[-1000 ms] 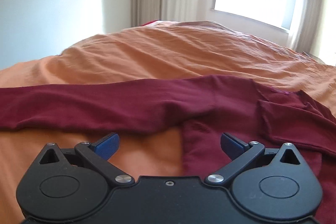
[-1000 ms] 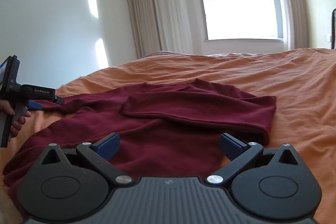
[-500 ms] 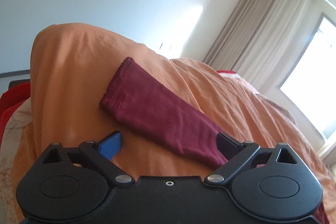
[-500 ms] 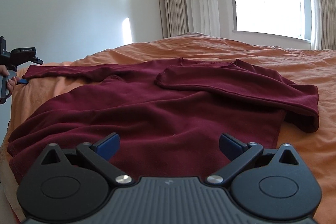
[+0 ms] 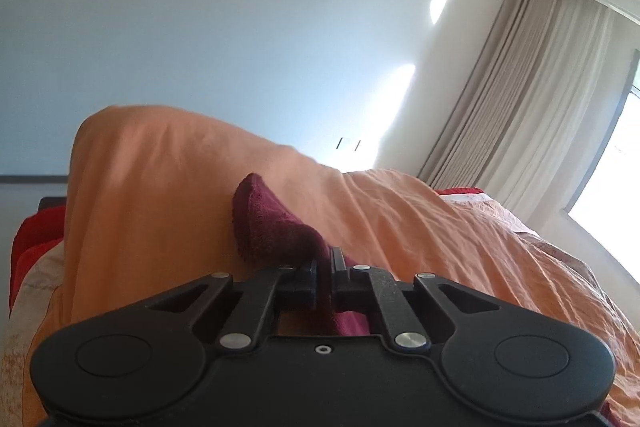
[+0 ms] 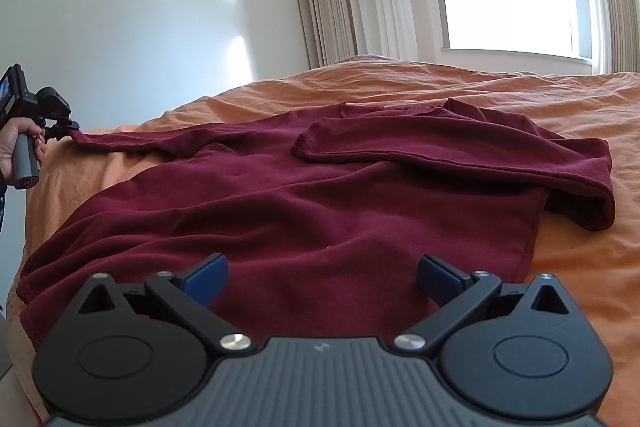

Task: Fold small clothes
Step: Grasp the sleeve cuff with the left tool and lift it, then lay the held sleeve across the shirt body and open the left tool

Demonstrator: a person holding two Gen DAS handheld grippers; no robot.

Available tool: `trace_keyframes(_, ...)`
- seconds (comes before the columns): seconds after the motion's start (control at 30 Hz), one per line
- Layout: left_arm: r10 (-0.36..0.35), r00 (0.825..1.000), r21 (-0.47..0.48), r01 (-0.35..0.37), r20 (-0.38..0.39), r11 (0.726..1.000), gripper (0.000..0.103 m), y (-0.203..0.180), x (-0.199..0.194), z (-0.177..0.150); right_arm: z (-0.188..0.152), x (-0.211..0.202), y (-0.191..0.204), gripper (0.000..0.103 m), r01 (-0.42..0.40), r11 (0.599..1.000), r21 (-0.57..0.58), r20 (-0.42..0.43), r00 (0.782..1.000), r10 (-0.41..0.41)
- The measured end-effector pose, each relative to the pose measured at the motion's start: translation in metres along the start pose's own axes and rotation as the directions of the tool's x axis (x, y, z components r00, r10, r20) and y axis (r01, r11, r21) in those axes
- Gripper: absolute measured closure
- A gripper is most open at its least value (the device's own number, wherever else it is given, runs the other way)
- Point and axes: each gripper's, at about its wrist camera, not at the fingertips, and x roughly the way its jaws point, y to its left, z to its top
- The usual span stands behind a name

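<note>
Far left of the right wrist view: left gripper (image 6: 60, 125) pinched tight on the cuff of the left sleeve (image 6: 120, 143), at the edge of the bed (image 6: 520, 87). The left wrist view confirms it, fingers closed together on the cuff (image 5: 264, 223). Centre: maroon sweater (image 6: 320, 203) lies flat on the orange bedding, the other sleeve (image 6: 460, 155) already folded across the chest. Near bottom: right gripper (image 6: 322, 277) hovers over the hem, fingers wide apart, holding nothing. Risks: only the cuff tip is gripped, so it could slip out mid-fold; with the body unpinned, pulling the sleeve over may drag or bunch the torso and undo the folded sleeve.
</note>
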Motion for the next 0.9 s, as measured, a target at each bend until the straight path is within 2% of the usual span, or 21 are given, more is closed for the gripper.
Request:
trace_keyframes(0.1,-0.059,0.997,0.082,0.055,0.047,0.995,0.098,-0.033,-0.006,0.012,-0.001,-0.009,-0.003,0.000,0.018,0.999,0.027,0.063,0.998,-0.020)
trace_keyframes(0.2,-0.154,0.983,0.176,0.135,0.096,0.975,0.098,-0.075,-0.020,0.018,0.001,-0.017,-0.007,0.000,0.019,0.999,0.050,0.111,0.994,-0.024)
trace_keyframes(0.3,-0.260,0.960,0.265,0.226,0.102,0.937,0.098,-0.125,-0.035,0.016,0.001,-0.021,-0.009,0.000,0.023,0.998,0.059,0.131,0.991,-0.030)
trace_keyframes(0.43,-0.390,0.920,0.334,0.352,0.050,0.874,0.098,-0.191,-0.050,0.003,0.000,-0.028,-0.011,0.000,0.042,0.997,0.065,0.152,0.987,-0.052)
trace_keyframes(0.53,-0.487,0.873,0.374,0.453,-0.003,0.809,0.098,-0.242,-0.064,-0.020,-0.001,-0.036,-0.012,0.000,0.060,0.996,0.065,0.159,0.985,-0.070)
trace_keyframes(0.67,-0.574,0.815,0.421,0.549,-0.078,0.722,0.098,-0.296,-0.076,-0.063,-0.003,-0.047,-0.018,0.000,0.081,0.994,0.072,0.159,0.983,-0.092)
trace_keyframes(0.8,-0.630,0.757,0.511,0.616,-0.174,0.599,0.098,-0.332,-0.087,-0.133,-0.007,-0.062,-0.027,0.000,0.106,0.990,0.090,0.158,0.980,-0.120)
trace_keyframes(0.9,-0.638,0.719,0.565,0.658,-0.277,0.497,0.098,-0.348,-0.089,-0.188,-0.010,-0.072,-0.032,0.000,0.134,0.986,0.099,0.154,0.977,-0.149)
